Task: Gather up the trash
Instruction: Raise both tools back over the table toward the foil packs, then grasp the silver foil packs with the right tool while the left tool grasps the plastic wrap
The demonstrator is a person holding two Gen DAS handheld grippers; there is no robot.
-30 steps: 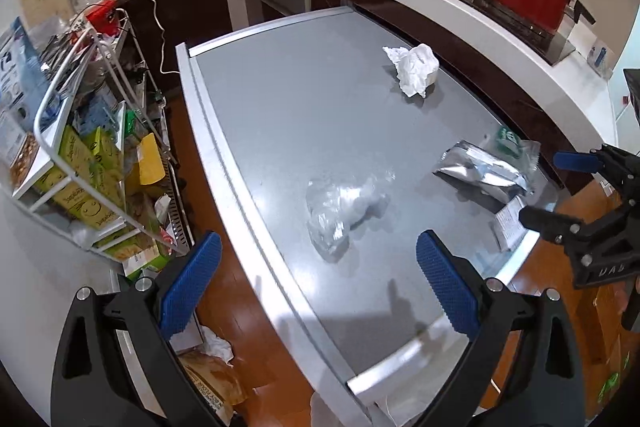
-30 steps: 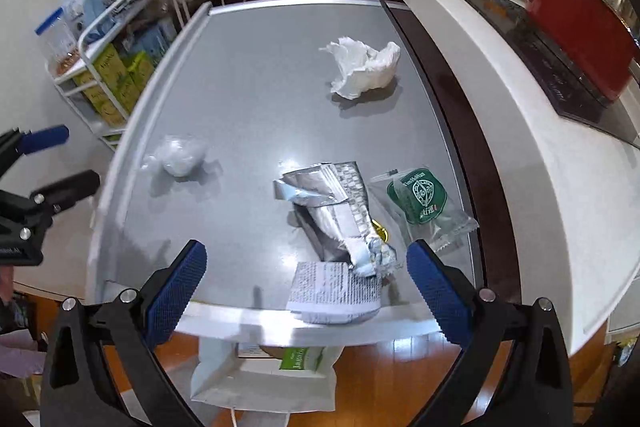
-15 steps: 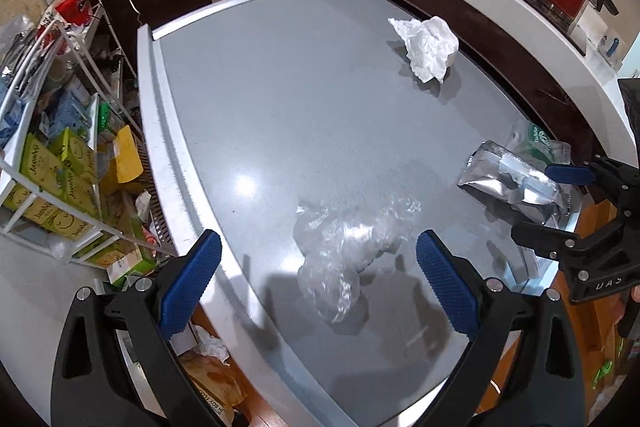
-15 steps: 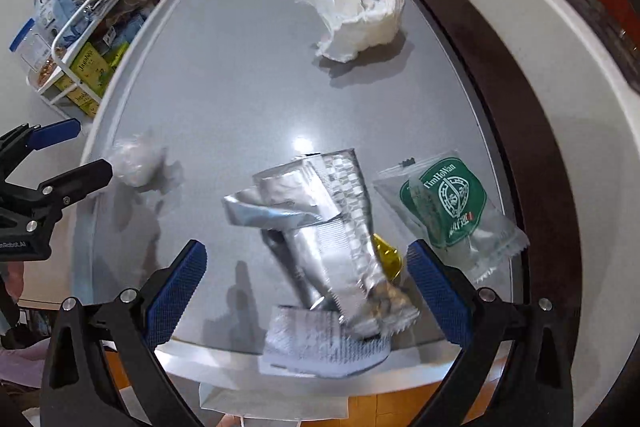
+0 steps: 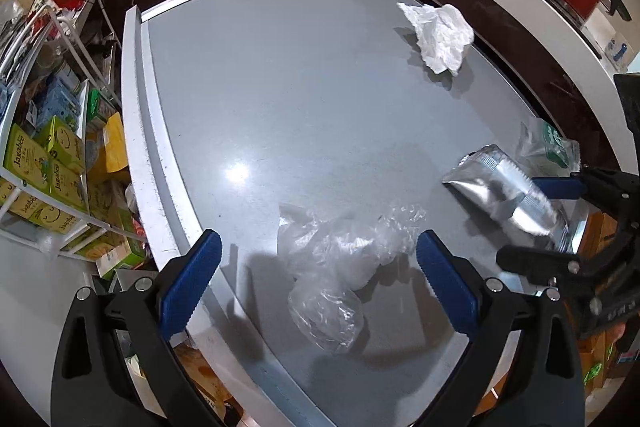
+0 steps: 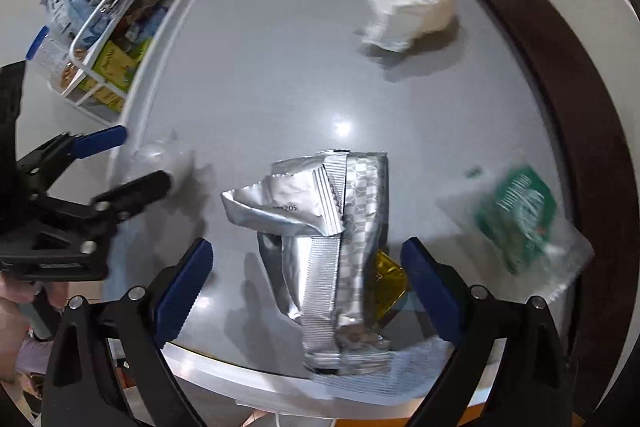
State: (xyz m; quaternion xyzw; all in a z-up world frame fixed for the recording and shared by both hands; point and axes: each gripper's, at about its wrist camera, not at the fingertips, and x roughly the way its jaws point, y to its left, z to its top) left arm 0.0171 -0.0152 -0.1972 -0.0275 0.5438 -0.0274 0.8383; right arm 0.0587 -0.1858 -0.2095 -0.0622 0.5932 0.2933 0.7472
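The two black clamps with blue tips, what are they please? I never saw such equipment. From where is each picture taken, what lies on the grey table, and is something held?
They are hand-held grippers, one in each of a person's hands, with no robot arm. Each carries a wide-angle camera that looks forward along its two fingers. One picture comes from the left gripper, the other from the right gripper. On the grey table lies trash: a crumpled clear plastic bag, a silver foil wrapper, a white crumpled tissue, a green-printed packet and a printed paper slip. Both grippers are open and hold nothing. The left one straddles the plastic bag, the right one the foil wrapper.
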